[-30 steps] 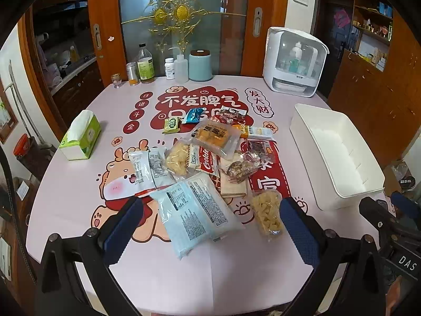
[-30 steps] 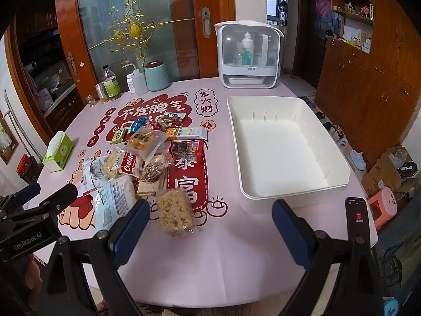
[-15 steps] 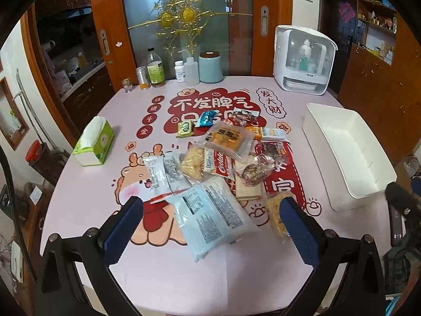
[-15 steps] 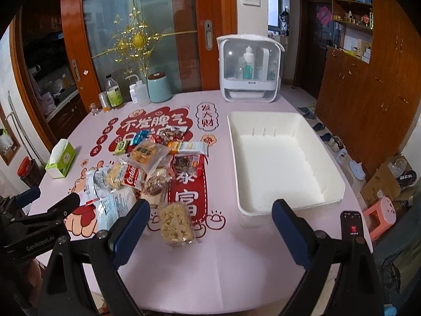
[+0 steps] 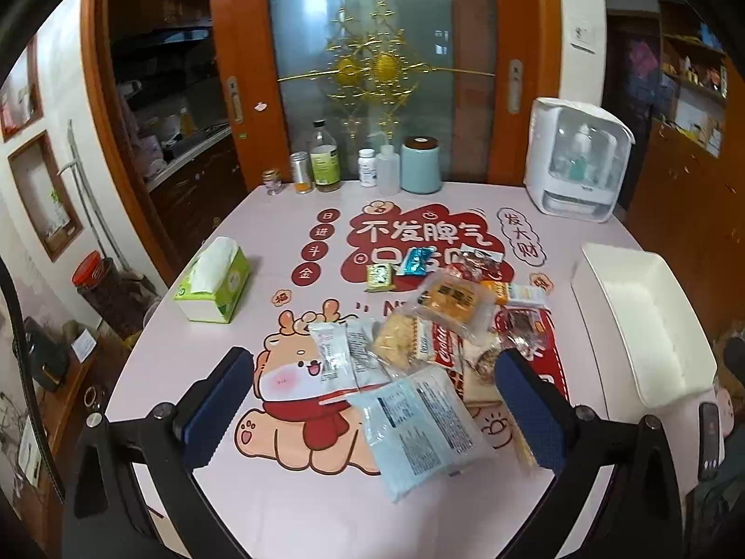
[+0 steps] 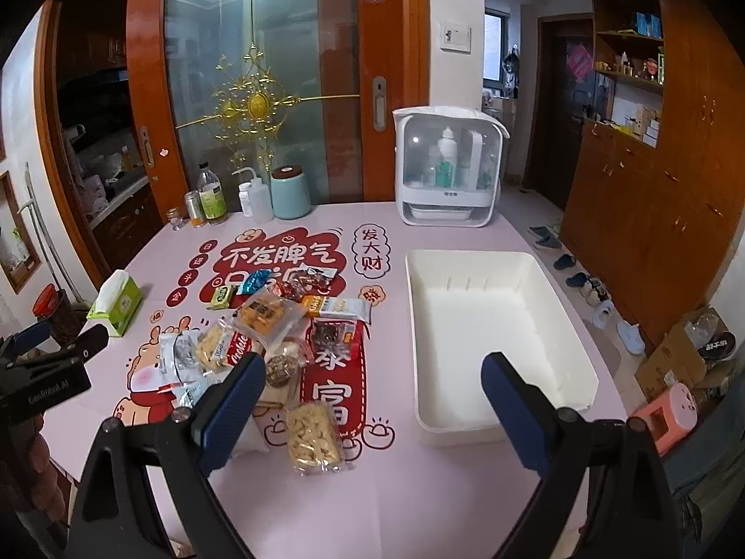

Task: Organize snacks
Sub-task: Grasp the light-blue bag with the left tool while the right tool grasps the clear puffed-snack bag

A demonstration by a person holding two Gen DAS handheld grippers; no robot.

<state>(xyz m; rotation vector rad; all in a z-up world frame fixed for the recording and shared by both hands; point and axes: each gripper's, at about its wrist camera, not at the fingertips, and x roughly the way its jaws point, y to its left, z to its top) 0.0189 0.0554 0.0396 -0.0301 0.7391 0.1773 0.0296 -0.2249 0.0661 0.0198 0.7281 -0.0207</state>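
Snacks: your heap of packets lies on the table ahead of both claws; from the right wrist it sits ahead and to the left of the right claw.
Hidden: the packets overlap, so lower ones show only edges; most printing is too small to read. Your left claw's right finger covers part of the heap's near right side, and your right claw's left finger covers the pale blue packet.
Pale blue packet: large, flat, printed side up, nearest to you, between the left claw's fingers in the left wrist view.
Clear puffed-snack bag: yellowish pieces, the nearest packet from the right wrist, just inside the right claw's left finger.
Bin: white, nothing in it, ahead of the right claw toward its right finger; cut off at the right edge for the left wrist.
Left claw: released, fingers spread wide, gripping nothing, above the table.
Right claw: released, spread wide, gripping nothing.
Tissue box: green, ahead and left of the left claw, well apart from the heap.
Change: both cameras have tipped upward since half a second ago; the heap and bin lie where they were.
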